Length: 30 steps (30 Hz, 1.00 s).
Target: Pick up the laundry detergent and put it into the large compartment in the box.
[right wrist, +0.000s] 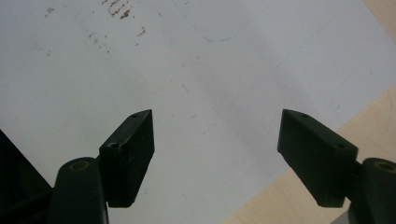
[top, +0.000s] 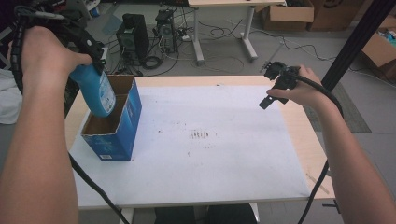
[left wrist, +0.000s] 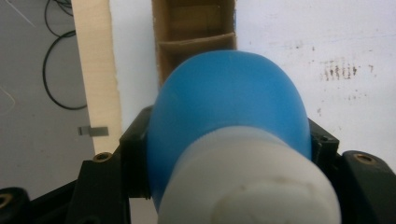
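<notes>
blue bottle [top: 97, 89] clamped in left tool [left wrist: 229, 154].

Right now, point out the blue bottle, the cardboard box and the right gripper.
blue bottle [top: 96, 91]: high view, its body.
cardboard box [top: 133, 112]: high view, blue outer side wall.
right gripper [right wrist: 215, 140]: right gripper view, midway between open jaws.

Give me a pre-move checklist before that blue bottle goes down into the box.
1. Left gripper clamped on the blue bottle: ok.
2. Bottle over the open box: ok.
3. Compartment under the bottle free: cannot tell.
4. Bottle upright: not ok, tilted.
5. Right gripper open, holding nothing, over the white sheet: ok.
</notes>
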Each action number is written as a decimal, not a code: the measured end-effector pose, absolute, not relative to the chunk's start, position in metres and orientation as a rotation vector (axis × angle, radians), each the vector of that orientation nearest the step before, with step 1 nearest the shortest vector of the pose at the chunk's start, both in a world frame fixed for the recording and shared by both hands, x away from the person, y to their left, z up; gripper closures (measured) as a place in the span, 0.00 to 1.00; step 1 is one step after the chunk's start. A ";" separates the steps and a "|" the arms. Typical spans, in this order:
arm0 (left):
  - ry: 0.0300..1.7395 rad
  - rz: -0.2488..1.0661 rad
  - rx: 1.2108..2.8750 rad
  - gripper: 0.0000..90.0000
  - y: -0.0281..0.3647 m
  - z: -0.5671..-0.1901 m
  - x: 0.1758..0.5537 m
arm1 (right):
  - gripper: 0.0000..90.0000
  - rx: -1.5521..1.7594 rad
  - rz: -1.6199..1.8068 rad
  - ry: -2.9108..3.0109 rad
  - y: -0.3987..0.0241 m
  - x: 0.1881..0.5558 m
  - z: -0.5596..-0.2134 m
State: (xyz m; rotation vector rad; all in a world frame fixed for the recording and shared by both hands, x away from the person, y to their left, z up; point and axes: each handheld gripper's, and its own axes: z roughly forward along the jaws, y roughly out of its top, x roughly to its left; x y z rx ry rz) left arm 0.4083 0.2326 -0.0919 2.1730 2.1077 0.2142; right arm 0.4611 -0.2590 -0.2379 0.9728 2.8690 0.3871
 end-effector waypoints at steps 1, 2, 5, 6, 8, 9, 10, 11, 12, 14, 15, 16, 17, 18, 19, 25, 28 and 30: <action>2.110 0.220 2.170 0.42 0.233 -0.093 0.408 | 0.30 0.979 0.383 2.868 -0.259 0.461 -0.238; 2.112 0.230 2.172 0.42 0.234 -0.094 0.409 | 0.30 0.973 0.381 2.869 -0.259 0.461 -0.238; 2.119 0.222 2.183 0.42 0.236 -0.102 0.410 | 0.30 0.975 0.380 2.870 -0.259 0.460 -0.238; 2.114 0.216 2.189 0.42 0.236 -0.106 0.411 | 0.30 0.974 0.381 2.869 -0.259 0.460 -0.238; 2.112 0.203 2.194 0.42 0.237 -0.113 0.413 | 0.30 0.975 0.379 2.870 -0.258 0.459 -0.238; 2.111 0.199 2.198 0.42 0.237 -0.117 0.413 | 0.30 0.978 0.375 2.871 -0.258 0.459 -0.238; 2.116 0.190 2.198 0.42 0.237 -0.121 0.414 | 0.30 0.970 0.374 2.870 -0.258 0.459 -0.238; 2.115 0.187 2.205 0.42 0.238 -0.126 0.416 | 0.30 0.970 0.374 2.870 -0.258 0.459 -0.239; 2.115 0.184 2.209 0.42 0.238 -0.130 0.416 | 0.30 0.971 0.373 2.869 -0.258 0.459 -0.238; 2.119 0.170 2.212 0.42 0.239 -0.140 0.418 | 0.30 0.971 0.374 2.868 -0.258 0.458 -0.238; 2.123 0.159 2.209 0.42 0.240 -0.145 0.419 | 0.30 0.972 0.373 2.868 -0.258 0.458 -0.238; 2.127 0.148 2.209 0.42 0.241 -0.150 0.420 | 0.30 0.972 0.373 2.867 -0.259 0.458 -0.238; 2.130 0.132 2.215 0.42 0.242 -0.156 0.421 | 0.30 0.975 0.375 2.867 -0.259 0.458 -0.238; 2.131 0.125 2.222 0.42 0.243 -0.161 0.422 | 0.30 0.982 0.371 2.866 -0.259 0.457 -0.238; 2.135 0.120 2.223 0.42 0.243 -0.165 0.422 | 0.30 0.973 0.376 2.867 -0.260 0.458 -0.238; 2.142 0.074 2.240 0.42 0.246 -0.192 0.426 | 0.30 0.975 0.379 2.865 -0.260 0.458 -0.240; 2.149 0.052 2.239 0.42 0.247 -0.206 0.428 | 0.30 0.976 0.379 2.867 -0.260 0.458 -0.241; 2.153 0.041 2.245 0.42 0.247 -0.214 0.430 | 0.30 0.977 0.376 2.870 -0.259 0.458 -0.241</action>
